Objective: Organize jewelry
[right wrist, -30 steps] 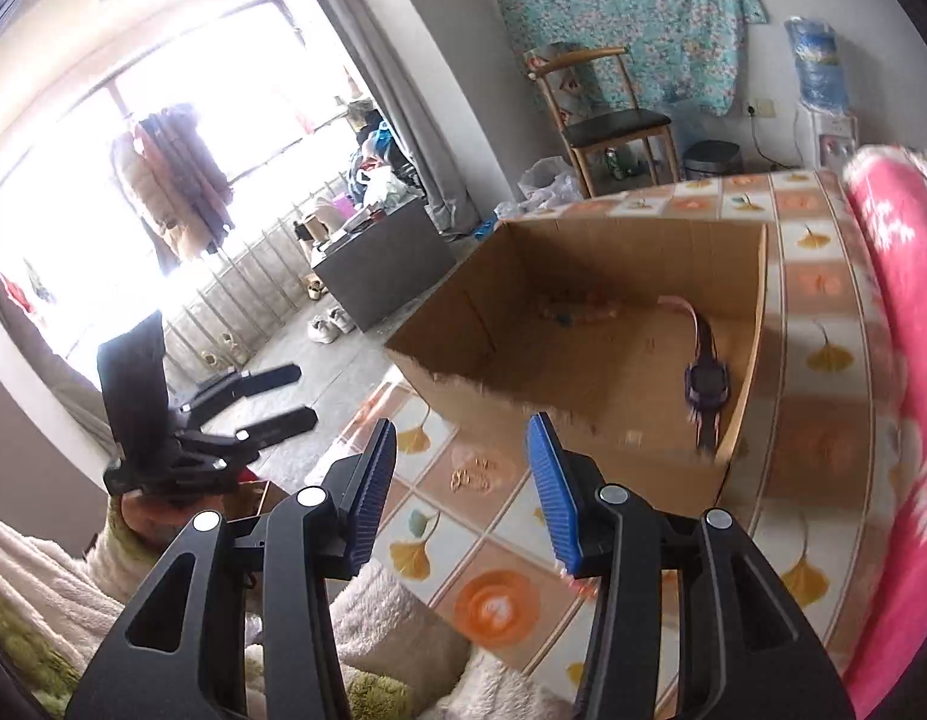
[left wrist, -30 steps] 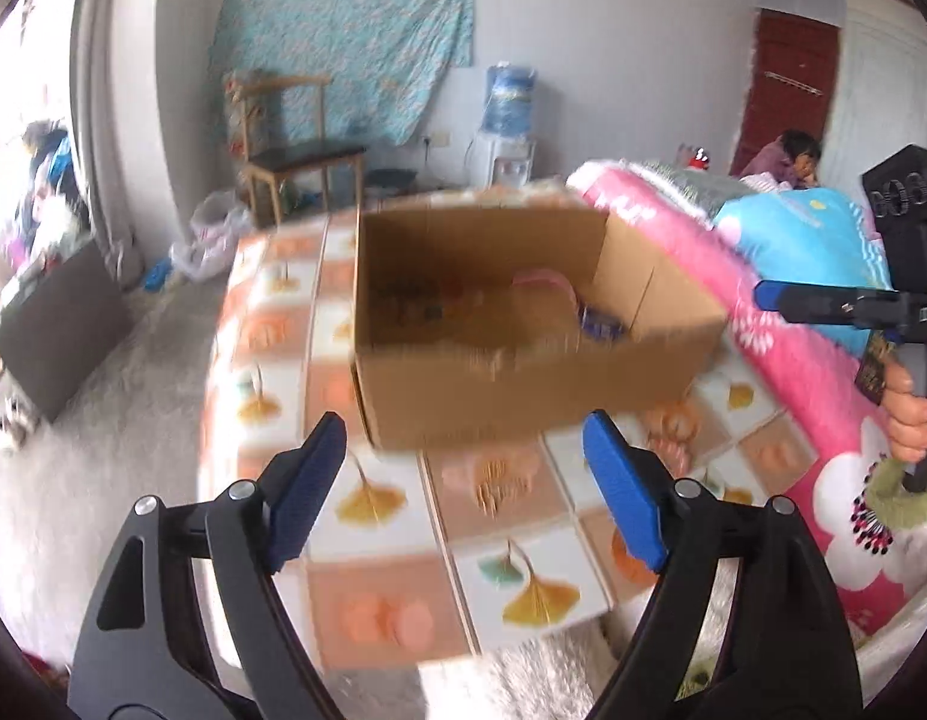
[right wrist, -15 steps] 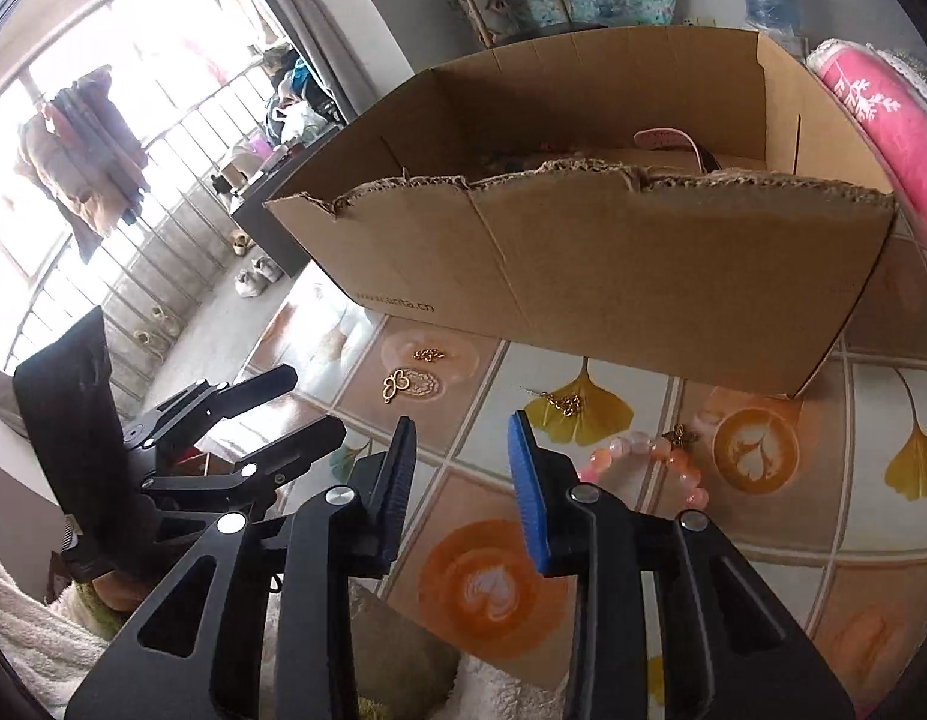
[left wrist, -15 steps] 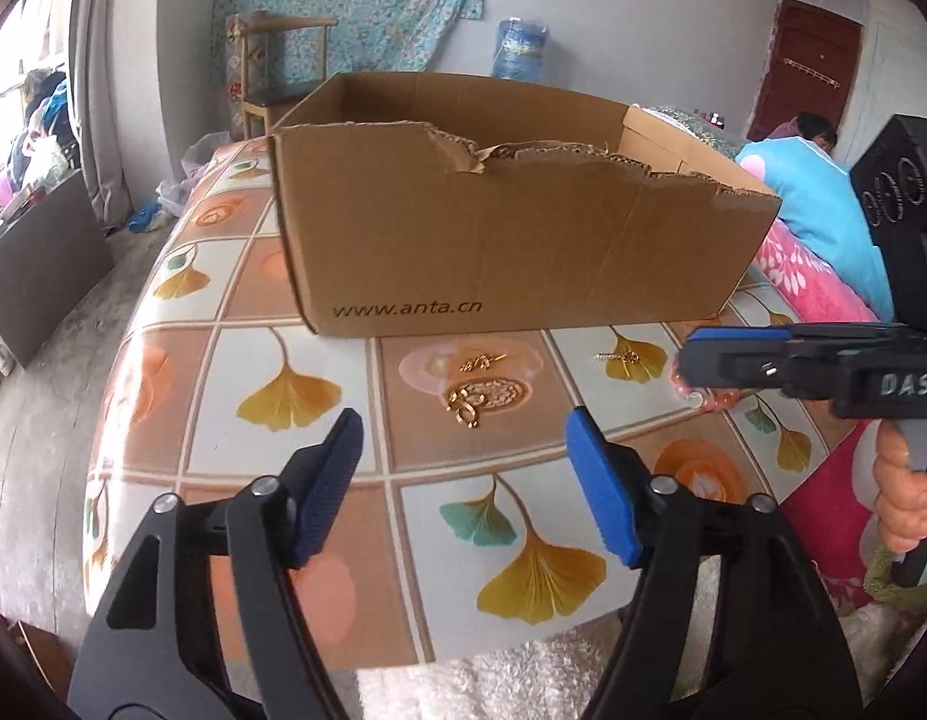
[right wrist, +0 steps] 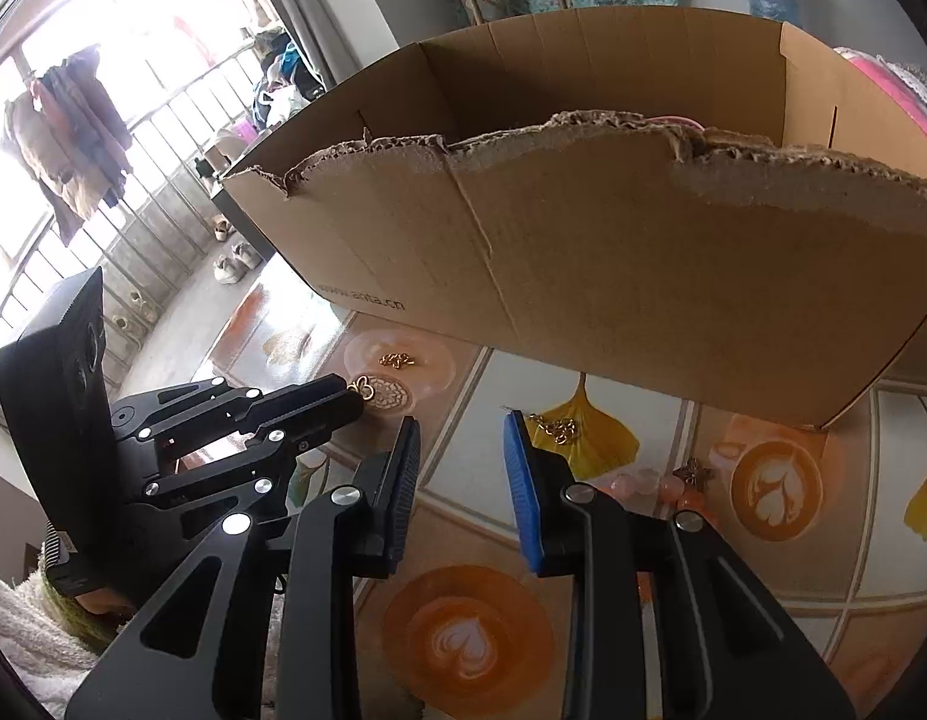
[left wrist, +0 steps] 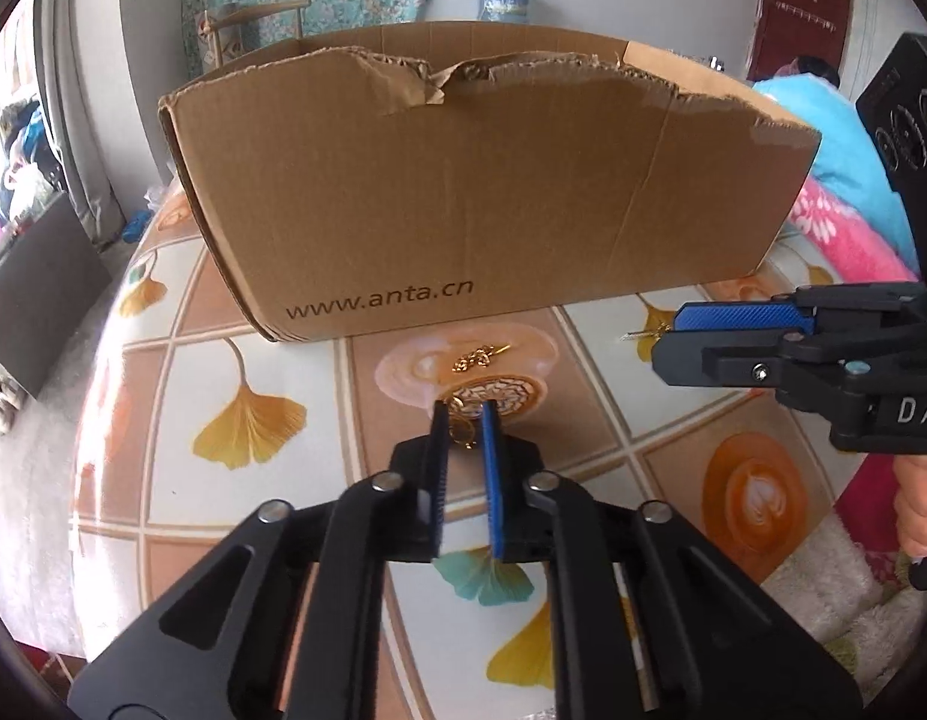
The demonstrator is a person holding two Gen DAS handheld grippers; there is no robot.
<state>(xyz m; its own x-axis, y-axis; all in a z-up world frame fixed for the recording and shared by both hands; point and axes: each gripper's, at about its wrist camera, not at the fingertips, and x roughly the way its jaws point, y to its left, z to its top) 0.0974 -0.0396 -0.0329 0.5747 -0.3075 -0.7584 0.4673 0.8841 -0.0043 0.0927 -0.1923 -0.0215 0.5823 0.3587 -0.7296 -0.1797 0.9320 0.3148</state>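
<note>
A gold pendant with a lace-like oval disc (left wrist: 498,391) lies on the patterned table in front of the cardboard box (left wrist: 463,180). My left gripper (left wrist: 462,420) has closed on the pendant's gold ring end (left wrist: 461,429); the right wrist view shows its tips at the pendant (right wrist: 386,391). A small gold chain piece (left wrist: 476,357) lies just beyond. My right gripper (right wrist: 460,438) is open and empty, low over the table, with another gold chain (right wrist: 553,427) just past its blue finger. A pink bead bracelet (right wrist: 667,489) lies to its right.
The box (right wrist: 583,240) stands close behind the jewelry, its torn front wall facing me; something pink shows inside. The tablecloth (left wrist: 253,420) has ginkgo-leaf tiles. A pink blanket (left wrist: 847,228) lies at the right. The table edge is near on the left.
Both grippers have come down and forward to the table in front of the box. My left gripper has gone from wide open to closed on the gold pendant. The right gripper stays open.
</note>
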